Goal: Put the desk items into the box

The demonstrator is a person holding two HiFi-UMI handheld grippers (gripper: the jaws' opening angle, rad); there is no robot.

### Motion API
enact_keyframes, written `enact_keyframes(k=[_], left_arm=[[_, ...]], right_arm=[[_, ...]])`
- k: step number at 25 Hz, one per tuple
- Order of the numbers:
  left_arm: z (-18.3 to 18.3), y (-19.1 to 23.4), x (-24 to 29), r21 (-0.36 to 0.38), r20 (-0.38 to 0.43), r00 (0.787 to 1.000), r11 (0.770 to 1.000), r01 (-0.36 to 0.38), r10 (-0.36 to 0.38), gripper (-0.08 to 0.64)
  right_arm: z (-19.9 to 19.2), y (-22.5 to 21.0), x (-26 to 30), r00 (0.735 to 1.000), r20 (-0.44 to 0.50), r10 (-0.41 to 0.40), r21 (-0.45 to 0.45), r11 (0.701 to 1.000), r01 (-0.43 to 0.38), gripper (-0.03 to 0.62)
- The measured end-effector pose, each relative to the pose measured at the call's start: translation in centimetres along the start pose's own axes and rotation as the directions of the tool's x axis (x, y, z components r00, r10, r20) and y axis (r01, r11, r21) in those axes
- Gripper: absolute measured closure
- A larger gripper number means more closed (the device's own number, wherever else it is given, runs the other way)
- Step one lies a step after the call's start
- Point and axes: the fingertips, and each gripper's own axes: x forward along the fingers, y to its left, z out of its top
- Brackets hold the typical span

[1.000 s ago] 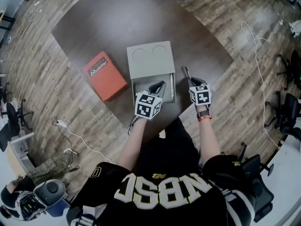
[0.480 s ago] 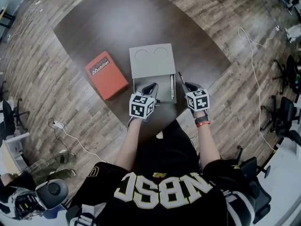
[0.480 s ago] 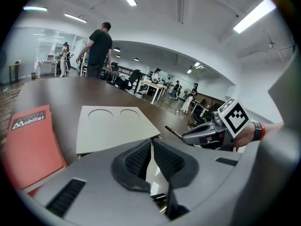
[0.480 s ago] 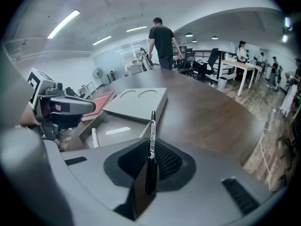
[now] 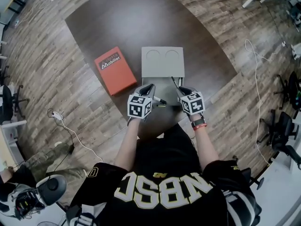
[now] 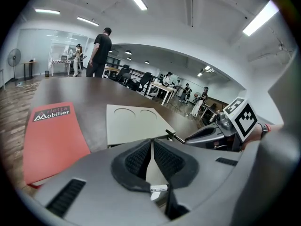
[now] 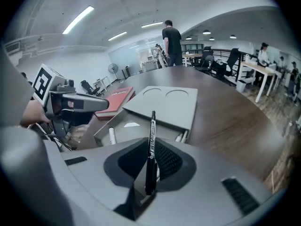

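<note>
The grey box (image 5: 162, 62) lies on the dark table with its tray pulled out toward me. My right gripper (image 5: 181, 91) is shut on a black pen (image 7: 152, 126), which sticks out beyond the pads over the tray's right side. My left gripper (image 5: 149, 88) hangs over the tray's left part, its pads (image 6: 141, 157) together with only a slit between them and nothing held. A white marker (image 7: 112, 135) lies in the tray and shows low through that slit in the left gripper view. More pens (image 7: 181, 136) lie along the tray's right wall.
An orange book (image 5: 115, 69) lies on the table left of the box. The table's near edge is just below both grippers. Office chairs and a cable stand on the wooden floor around, and people stand far off.
My left gripper has drawn back and to the left from inside the tray. The right gripper has carried the black pen leftward to the tray.
</note>
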Motion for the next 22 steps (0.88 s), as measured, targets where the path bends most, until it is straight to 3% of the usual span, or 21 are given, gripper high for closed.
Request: enact_keyframes(k=[14, 22], left_arm=[[-1.7, 3.5, -3.1, -0.1, 0.02, 0.993, 0.989, -0.113, 0.116, 0.529], [-2.7, 4.6, -3.8, -0.145, 0.013, 0.987, 0.977, -0.159, 0.163, 0.529]], right_arm=[[1.0, 6.4, 5.6, 0.979, -0.113, 0.168, -0.142, 0.973, -0.183, 0.541], [0.4, 7.8, 8.6, 0.961, -0.187, 0.203, -0.197, 0.951, -0.239, 0.541]])
